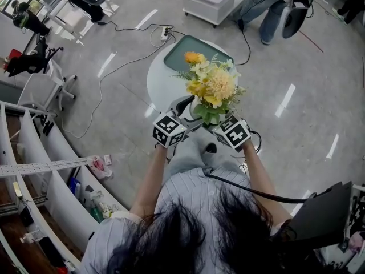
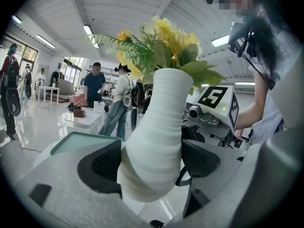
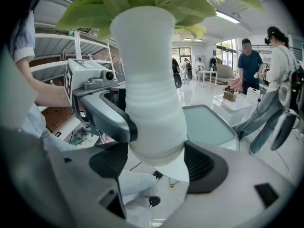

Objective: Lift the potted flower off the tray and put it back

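Right now both grippers hold the white pot (image 2: pixel 156 122). The fingers of the left gripper (image 2: pixel 152 160) squeeze it low down, one on each side. The fingers of the right gripper (image 3: pixel 156 163) squeeze it the same way. The pot is up in the air, off the green tray (image 1: pixel 175 57), close to the person (image 1: pixel 199 204). The tray lies on the round white desk (image 1: pixel 157 81). Yellow flowers (image 1: pixel 212 83) stick out on top.
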A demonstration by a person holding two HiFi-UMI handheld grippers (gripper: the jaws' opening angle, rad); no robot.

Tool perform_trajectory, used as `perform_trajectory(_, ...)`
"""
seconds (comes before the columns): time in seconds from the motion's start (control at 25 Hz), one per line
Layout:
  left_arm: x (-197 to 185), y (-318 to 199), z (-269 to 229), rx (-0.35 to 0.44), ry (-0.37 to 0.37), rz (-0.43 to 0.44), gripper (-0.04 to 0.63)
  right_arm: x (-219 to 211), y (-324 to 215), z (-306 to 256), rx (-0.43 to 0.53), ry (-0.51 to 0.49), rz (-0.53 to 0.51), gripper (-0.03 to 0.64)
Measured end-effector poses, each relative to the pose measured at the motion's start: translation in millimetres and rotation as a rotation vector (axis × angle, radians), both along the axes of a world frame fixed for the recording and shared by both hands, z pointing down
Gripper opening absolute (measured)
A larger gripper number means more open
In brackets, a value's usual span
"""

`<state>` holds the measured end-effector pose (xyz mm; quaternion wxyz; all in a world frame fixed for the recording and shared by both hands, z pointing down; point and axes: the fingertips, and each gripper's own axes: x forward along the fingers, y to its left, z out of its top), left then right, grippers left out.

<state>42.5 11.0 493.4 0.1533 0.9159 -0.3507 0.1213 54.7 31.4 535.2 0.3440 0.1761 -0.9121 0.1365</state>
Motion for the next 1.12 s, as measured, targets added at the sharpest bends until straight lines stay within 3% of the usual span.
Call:
perform_trajectory(0.48,5.4,-10.5,2.9,-0.008,0.009,0.006,0.396,2.8,-8.7,0.6,0.000,-0.017,-0.006,0.357)
perform_trajectory(1.12,-24.6,-53.5,7.3,-0.040,0.038,-0.012,0.396,-28.0,-50.2,-0.7,-0.015,-0.014,-0.020,0.357)
